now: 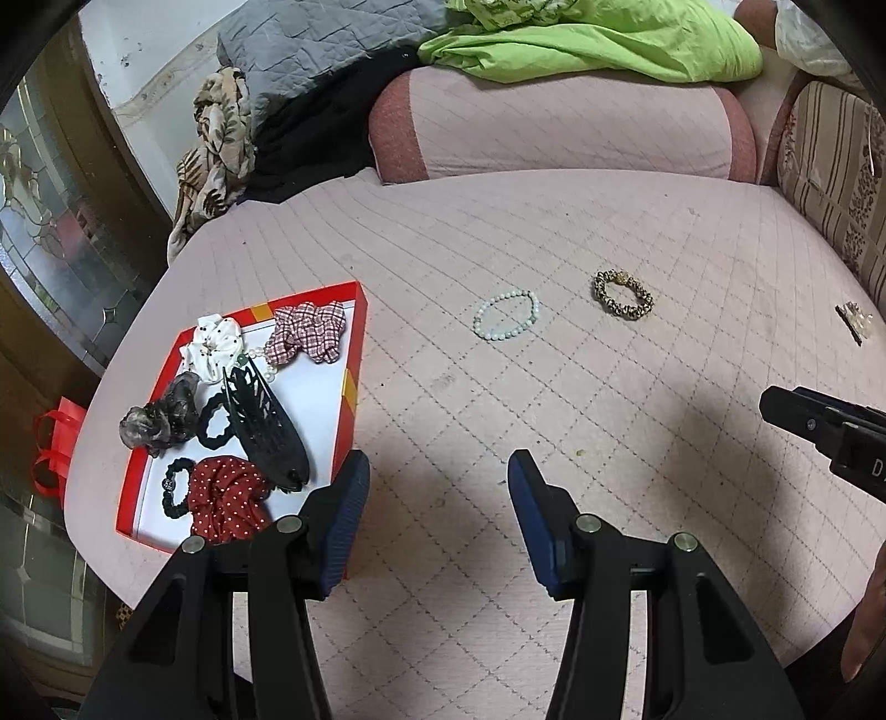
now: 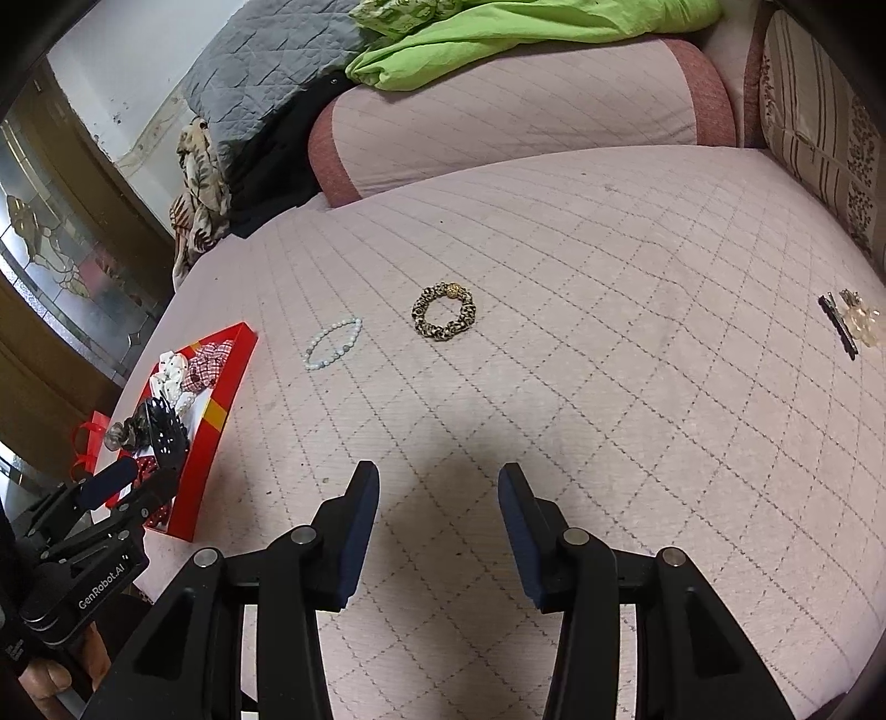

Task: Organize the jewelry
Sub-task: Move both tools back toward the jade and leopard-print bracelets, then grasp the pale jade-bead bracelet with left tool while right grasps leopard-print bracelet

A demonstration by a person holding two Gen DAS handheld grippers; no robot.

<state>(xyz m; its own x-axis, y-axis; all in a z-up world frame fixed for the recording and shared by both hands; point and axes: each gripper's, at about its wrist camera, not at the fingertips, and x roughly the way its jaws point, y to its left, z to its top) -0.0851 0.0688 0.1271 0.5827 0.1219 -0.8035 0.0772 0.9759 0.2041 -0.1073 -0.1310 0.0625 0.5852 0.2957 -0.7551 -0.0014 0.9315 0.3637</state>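
Note:
A red tray [image 1: 350, 387] [image 2: 219, 410] with a white floor sits at the left of the pink quilted cushion, holding several scrunchies, a black claw clip [image 1: 266, 426] and hair ties. A pale bead bracelet [image 1: 505, 314] [image 2: 332, 343] and a leopard-print scrunchie [image 1: 623, 293] [image 2: 444, 311] lie on the cushion beyond both grippers. A clear hair clip [image 1: 855, 321] [image 2: 855, 324] lies at the far right. My left gripper [image 1: 437, 471] is open and holds nothing, just right of the tray's near corner. My right gripper [image 2: 437, 482] is open with nothing between its fingers, short of the scrunchie.
A pink bolster [image 1: 559, 130], a green cloth [image 1: 598, 44] and grey bedding [image 1: 310, 44] lie at the back. A striped pillow [image 1: 836, 183] borders the right side. A red bag [image 1: 55, 443] hangs below the cushion's left edge.

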